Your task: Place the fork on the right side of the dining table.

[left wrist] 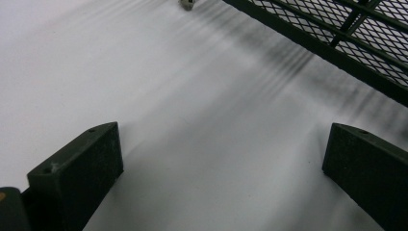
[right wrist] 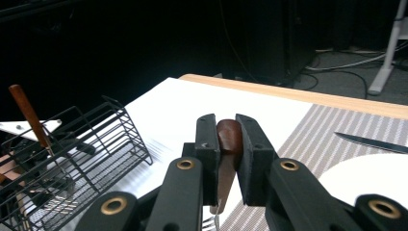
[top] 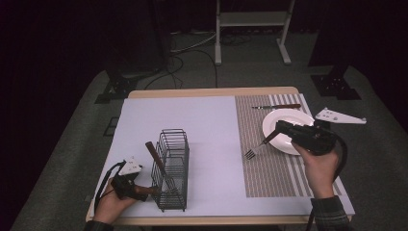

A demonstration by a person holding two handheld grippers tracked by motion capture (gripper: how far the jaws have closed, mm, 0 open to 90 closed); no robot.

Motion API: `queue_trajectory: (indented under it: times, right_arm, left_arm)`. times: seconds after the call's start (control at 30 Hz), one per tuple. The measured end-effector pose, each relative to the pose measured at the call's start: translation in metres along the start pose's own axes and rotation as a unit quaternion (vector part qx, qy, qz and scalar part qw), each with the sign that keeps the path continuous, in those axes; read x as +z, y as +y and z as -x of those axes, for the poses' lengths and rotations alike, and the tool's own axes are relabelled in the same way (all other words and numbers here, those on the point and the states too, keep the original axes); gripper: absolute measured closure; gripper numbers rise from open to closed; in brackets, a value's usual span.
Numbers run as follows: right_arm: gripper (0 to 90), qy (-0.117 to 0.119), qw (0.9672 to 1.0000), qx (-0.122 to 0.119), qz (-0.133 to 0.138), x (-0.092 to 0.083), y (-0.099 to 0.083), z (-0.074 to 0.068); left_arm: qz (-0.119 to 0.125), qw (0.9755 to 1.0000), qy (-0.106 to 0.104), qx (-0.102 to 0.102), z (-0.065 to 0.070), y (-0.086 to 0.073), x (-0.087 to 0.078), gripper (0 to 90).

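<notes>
Two grippers in use. Right gripper [top: 279, 127]: jaws clamped on the brown wooden handle of a fork [top: 260, 145]; in the right gripper view the handle end [right wrist: 229, 137] sits pinched between both pads. Fork slants down and away from the gripper, tines [top: 249, 154] over the striped placemat [top: 269, 173], just off the edge of the white plate [top: 284, 118]. The gripper body and the person's right hand [top: 318, 166] are over the plate's near rim. A knife [top: 276, 106] lies on the placemat beyond the plate, apart from it.

Left gripper [top: 126, 185]: held in the left hand [top: 111, 204] at the near left edge of the white mat [top: 202, 125], just beside the black wire basket [top: 171, 168]. Left gripper view: jaws stand wide apart, nothing between them, bare white mat below, basket mesh [left wrist: 365, 33] at upper right.

Basket stands on the white mat, well apart from the fork. One wooden-handled utensil [top: 155, 156] leans in it, handle tilted up and to the left.
</notes>
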State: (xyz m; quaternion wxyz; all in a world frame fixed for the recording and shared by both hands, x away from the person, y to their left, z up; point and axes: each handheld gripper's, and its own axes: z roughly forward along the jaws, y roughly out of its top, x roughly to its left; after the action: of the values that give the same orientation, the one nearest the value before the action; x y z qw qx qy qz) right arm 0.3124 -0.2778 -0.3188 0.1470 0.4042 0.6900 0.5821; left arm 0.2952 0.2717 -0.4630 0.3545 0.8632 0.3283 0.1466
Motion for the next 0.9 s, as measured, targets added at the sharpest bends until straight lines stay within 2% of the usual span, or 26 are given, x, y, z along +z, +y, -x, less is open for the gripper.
queue_trajectory:
  times: [0.47, 0.9]
  right_arm:
    - [80.0, -0.051, 0.9985, 0.002, -0.017, -0.016, -0.015, 0.013]
    - [79.9, -0.077, 0.9968, 0.017, -0.014, -0.033, -0.025, 0.024]
  left_arm:
    - [0.0, 1.0, 0.0, 0.0, 0.0, 0.0, 0.0, 0.0]
    - [0.0, 1.0, 0.0, 0.0, 0.0, 0.0, 0.0, 0.0]
